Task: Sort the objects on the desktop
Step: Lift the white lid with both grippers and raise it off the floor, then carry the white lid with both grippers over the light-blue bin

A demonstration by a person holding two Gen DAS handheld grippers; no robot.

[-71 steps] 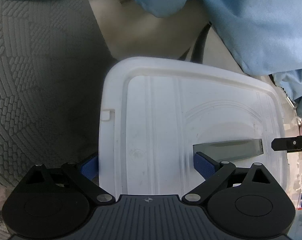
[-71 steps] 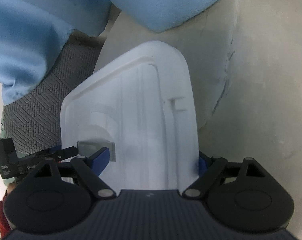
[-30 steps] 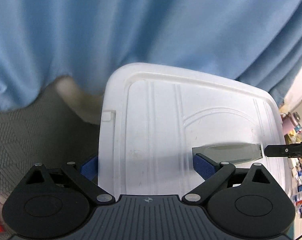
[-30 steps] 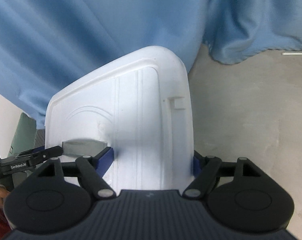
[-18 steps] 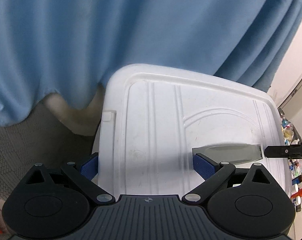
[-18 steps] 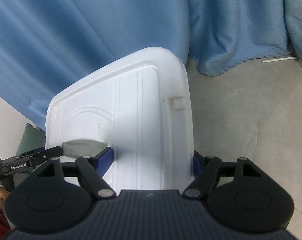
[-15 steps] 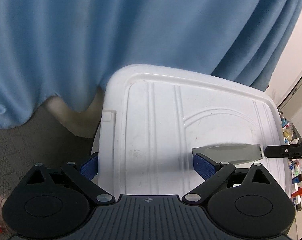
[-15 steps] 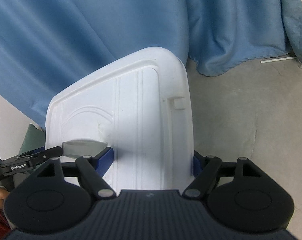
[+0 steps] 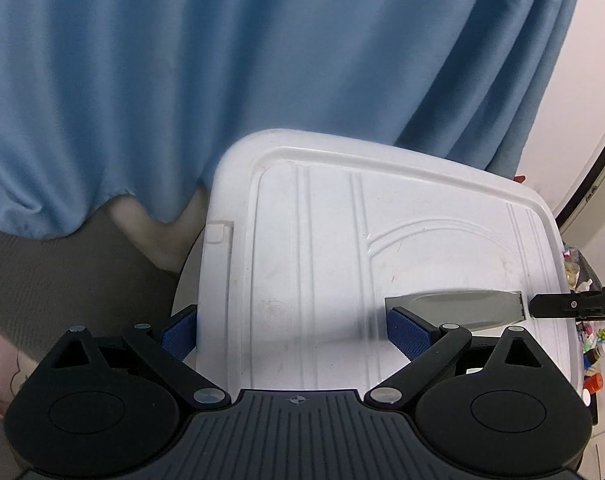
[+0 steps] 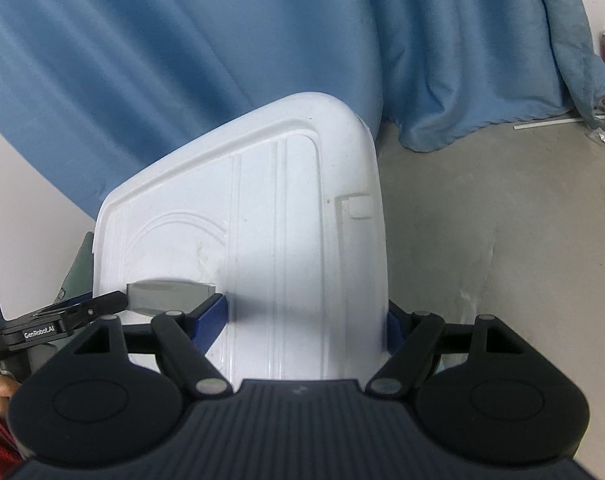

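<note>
Gripping a white plastic lid (image 9: pixel 382 260) between our fingers, left gripper (image 9: pixel 294 330) and right gripper (image 10: pixel 306 318) each clamp an opposite edge, blue curtain (image 9: pixel 262 60) beyond. We cannot judge sorting progress: no bin shows. Only left view shows small clutter (image 9: pixel 592 356) past its right finger; only right view shows bare floor (image 10: pixel 502 220).

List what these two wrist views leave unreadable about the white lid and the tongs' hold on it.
- Underside of the white lid: hidden in both views by the lid itself.
- Left tongs outer pad: mostly behind the lid edge, left wrist view.
- Right tongs outer pad: likewise, right wrist view.
- Small items: too small, at the frame edge.
</note>
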